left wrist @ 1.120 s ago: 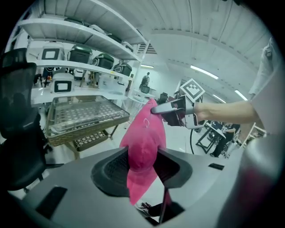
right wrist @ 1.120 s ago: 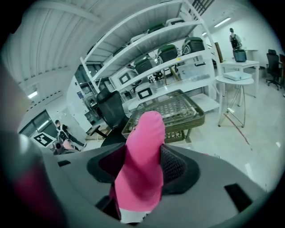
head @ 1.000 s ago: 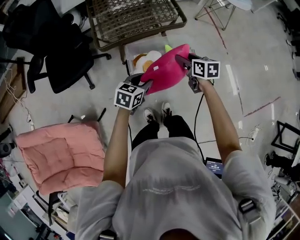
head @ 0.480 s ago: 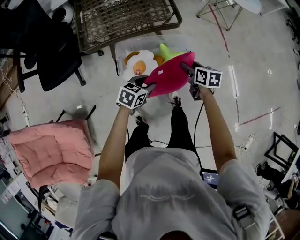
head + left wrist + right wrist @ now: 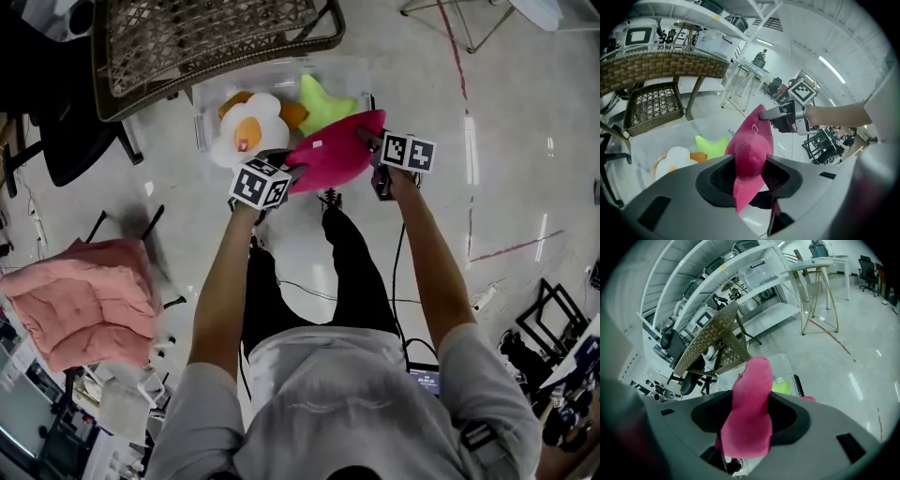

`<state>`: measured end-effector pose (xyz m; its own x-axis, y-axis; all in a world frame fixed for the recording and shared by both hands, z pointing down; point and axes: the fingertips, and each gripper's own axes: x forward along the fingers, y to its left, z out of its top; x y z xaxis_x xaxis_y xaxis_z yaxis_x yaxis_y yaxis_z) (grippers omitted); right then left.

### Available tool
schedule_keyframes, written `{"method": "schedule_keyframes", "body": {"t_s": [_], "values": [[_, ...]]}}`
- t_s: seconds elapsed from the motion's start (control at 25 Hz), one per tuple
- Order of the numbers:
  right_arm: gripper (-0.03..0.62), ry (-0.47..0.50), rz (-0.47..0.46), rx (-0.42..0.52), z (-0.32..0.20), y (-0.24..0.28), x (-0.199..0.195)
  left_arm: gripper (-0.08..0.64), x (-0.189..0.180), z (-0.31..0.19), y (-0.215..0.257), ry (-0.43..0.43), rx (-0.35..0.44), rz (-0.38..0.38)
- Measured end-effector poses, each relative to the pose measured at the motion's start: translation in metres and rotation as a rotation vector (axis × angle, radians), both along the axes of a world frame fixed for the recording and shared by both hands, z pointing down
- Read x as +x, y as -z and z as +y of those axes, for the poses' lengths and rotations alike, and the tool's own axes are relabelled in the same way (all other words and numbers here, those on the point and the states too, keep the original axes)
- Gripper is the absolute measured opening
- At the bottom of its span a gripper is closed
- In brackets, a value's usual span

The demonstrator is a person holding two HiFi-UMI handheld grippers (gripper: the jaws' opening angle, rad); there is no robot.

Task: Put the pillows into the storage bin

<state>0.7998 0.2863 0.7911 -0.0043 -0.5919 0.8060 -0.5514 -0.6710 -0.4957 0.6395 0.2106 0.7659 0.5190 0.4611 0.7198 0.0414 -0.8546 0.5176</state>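
Note:
A magenta pillow [image 5: 333, 152] hangs in the air between my two grippers, just in front of the clear storage bin [image 5: 208, 92]. My left gripper [image 5: 286, 178] is shut on the pillow's left end [image 5: 749, 157]. My right gripper [image 5: 370, 142] is shut on its right end [image 5: 749, 404]. Inside the bin lie a white fried-egg pillow [image 5: 246, 129], a green star-shaped pillow [image 5: 322, 101] and an orange one [image 5: 292, 112]. The left gripper view shows the right gripper [image 5: 771, 114] pinching the far end, with the bin's pillows [image 5: 677, 158] below.
A wicker chair [image 5: 197, 37] stands right behind the bin. A black office chair [image 5: 56, 122] is at far left. A pink cushion [image 5: 80, 305] lies on a chair at lower left. The person's legs [image 5: 347, 272] and a cable [image 5: 398, 253] are below the grippers.
The person has stepped forward. Both grippers carried the magenta pillow closer to the bin, which now shows more of its contents. The grips have not changed.

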Motion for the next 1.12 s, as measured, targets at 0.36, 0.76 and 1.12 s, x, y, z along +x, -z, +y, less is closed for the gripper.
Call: {"method": "schedule_keyframes", "body": {"t_s": [0.36, 0.76, 1.12], "values": [[0.262, -0.102, -0.045, 0.04, -0.033, -0.078, 0.061, 0.178, 0.068, -0.042, -0.054, 0.167, -0.116, 0.03], [0.333, 0.017, -0.019, -0.007, -0.057, -0.106, 0.083, 0.31, 0.081, -0.105, -0.104, 0.415, 0.024, -0.086], [0.336, 0.095, -0.013, -0.018, -0.065, -0.093, 0.087, 0.347, 0.073, -0.112, -0.1, 0.478, 0.069, -0.133]]}}
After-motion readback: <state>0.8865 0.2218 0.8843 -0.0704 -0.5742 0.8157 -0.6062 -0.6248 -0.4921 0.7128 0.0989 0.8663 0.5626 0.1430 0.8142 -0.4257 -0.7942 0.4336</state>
